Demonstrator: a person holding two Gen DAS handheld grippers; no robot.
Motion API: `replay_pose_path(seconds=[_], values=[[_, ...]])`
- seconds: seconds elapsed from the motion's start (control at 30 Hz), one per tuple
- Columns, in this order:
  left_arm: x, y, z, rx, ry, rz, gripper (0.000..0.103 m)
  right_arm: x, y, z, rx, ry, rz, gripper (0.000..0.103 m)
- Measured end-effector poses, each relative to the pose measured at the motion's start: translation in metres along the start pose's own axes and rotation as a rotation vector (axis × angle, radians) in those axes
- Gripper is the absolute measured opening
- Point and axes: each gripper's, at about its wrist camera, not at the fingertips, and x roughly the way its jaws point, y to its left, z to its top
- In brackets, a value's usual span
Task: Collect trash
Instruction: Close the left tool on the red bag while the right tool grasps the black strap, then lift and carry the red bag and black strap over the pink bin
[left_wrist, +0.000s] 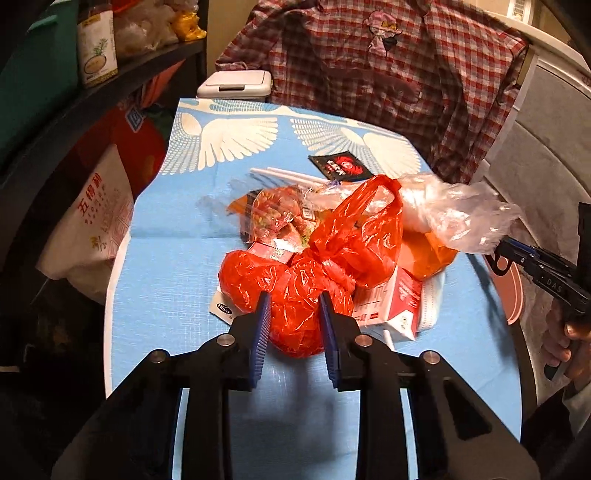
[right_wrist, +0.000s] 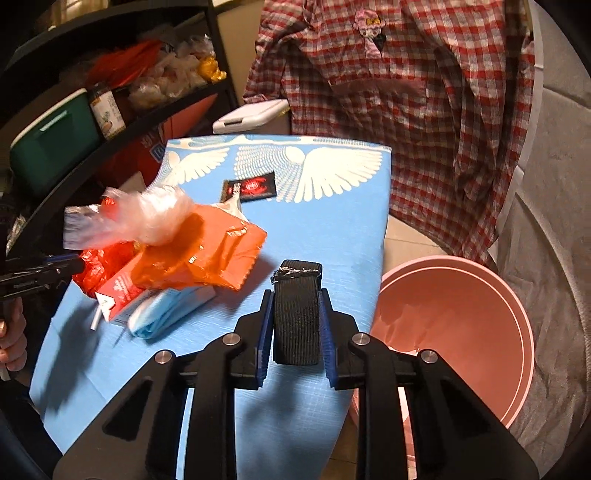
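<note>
Left tool: jaws closed partway on a knotted red plastic bag, the nearest item of the trash heap on the counter.
Right tool: jaws clamped on a black webbing strap roll, held upright above the counter's right edge.
Pink bin: off the counter, right of the red bag's heap.
Red carton: just right of the red bag, touching it.
Blue face mask: beside the carton.
Orange wrapper: behind the carton.
Clear plastic bag: above the orange wrapper; what holds it cannot be told.
Black sachet: beyond the heap.
Plaid shirt: hanging behind the counter.
</note>
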Motion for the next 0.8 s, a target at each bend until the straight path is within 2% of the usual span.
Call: replay_pose_path(seconds=[0.33, 0.8], values=[[-0.044, -0.002, 0.0, -0.03, -0.085, -0.005, 0.018, -0.05, 0.004, 0.005, 0.013, -0.098, 0.007, 0.024], [-0.081, -0.027, 0.005, -0.034, -0.213, 0.005, 0.015, -0.089, -0.006, 0.001, 0.057, -0.179, -0.033, 0.024]])
